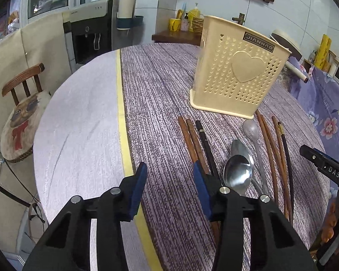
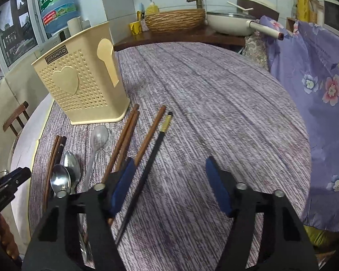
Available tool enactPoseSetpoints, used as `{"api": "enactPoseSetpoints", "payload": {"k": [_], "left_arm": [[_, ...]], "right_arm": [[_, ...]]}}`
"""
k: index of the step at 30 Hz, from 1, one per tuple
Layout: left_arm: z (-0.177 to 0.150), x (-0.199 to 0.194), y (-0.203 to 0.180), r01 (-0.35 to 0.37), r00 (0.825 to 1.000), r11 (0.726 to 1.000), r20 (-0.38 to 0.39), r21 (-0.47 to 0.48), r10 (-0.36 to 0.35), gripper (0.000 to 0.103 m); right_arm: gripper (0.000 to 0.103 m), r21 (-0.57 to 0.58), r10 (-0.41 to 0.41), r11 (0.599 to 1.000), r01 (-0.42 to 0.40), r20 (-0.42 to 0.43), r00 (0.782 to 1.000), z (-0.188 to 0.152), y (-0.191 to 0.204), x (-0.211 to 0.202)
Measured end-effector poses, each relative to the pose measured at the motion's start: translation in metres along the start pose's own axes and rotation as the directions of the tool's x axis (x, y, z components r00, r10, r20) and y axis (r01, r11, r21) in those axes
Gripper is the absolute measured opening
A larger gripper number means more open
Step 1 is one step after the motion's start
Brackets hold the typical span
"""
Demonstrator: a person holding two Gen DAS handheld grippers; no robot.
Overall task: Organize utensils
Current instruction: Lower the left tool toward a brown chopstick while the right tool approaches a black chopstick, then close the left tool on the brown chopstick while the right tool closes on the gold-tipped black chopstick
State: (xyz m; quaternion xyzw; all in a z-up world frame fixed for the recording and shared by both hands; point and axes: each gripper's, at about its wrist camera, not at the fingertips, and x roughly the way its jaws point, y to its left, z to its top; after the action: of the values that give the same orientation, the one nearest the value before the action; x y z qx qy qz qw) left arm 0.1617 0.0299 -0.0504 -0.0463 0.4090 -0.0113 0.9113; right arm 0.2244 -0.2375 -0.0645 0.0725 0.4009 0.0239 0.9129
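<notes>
A cream perforated utensil holder (image 1: 235,72) (image 2: 81,83) with a heart stands upright on the table. In front of it lie utensils in a row: brown chopsticks (image 1: 192,137), a black chopstick (image 1: 205,144), two metal spoons (image 1: 238,174) (image 2: 61,180), a translucent plastic spoon (image 1: 252,133) (image 2: 97,140), more brown chopsticks (image 2: 124,142) and a black gold-tipped chopstick (image 2: 153,153). My left gripper (image 1: 169,171) is open and empty, low over the table, left of the spoons. My right gripper (image 2: 169,169) is open and empty, its left finger above the brown chopsticks.
The round table has a purple woven cloth (image 2: 214,94) and a yellow tape line (image 1: 122,117). A wooden chair (image 1: 22,103) stands at the left. A floral purple cloth (image 2: 316,94) hangs at the right. A counter with a wicker bowl (image 2: 175,20) is behind.
</notes>
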Motion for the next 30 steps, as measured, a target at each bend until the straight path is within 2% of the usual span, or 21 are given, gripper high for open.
{"api": "enactPoseSetpoints", "payload": {"k": [8, 12, 18, 27, 30], "left_arm": [[0.012, 0.019, -0.003, 0.001, 0.999, 1.000, -0.037, 0.002, -0.001, 0.039], [0.015, 0.026, -0.004, 0.004, 0.999, 1.000, -0.051, -0.001, -0.005, 0.039], [0.018, 0.038, -0.011, 0.006, 0.998, 1.000, -0.069, 0.012, -0.005, 0.039], [0.024, 0.046, -0.018, 0.001, 0.997, 1.000, -0.081, 0.022, 0.000, 0.037], [0.025, 0.047, -0.018, -0.038, 0.996, 0.998, -0.079, 0.044, 0.042, 0.034]], "right_arm": [[0.030, 0.015, -0.035, 0.999, 0.036, -0.073, 0.997, 0.011, 0.014, 0.029], [0.023, 0.011, -0.054, 0.998, 0.055, -0.098, 0.994, 0.015, 0.017, 0.040], [0.020, -0.019, -0.089, 0.996, 0.087, -0.073, 0.993, 0.018, 0.018, 0.045], [0.020, -0.028, -0.082, 0.996, 0.080, -0.078, 0.994, 0.022, 0.017, 0.047], [0.020, -0.032, -0.076, 0.997, 0.074, -0.084, 0.994, 0.022, 0.018, 0.047]]}}
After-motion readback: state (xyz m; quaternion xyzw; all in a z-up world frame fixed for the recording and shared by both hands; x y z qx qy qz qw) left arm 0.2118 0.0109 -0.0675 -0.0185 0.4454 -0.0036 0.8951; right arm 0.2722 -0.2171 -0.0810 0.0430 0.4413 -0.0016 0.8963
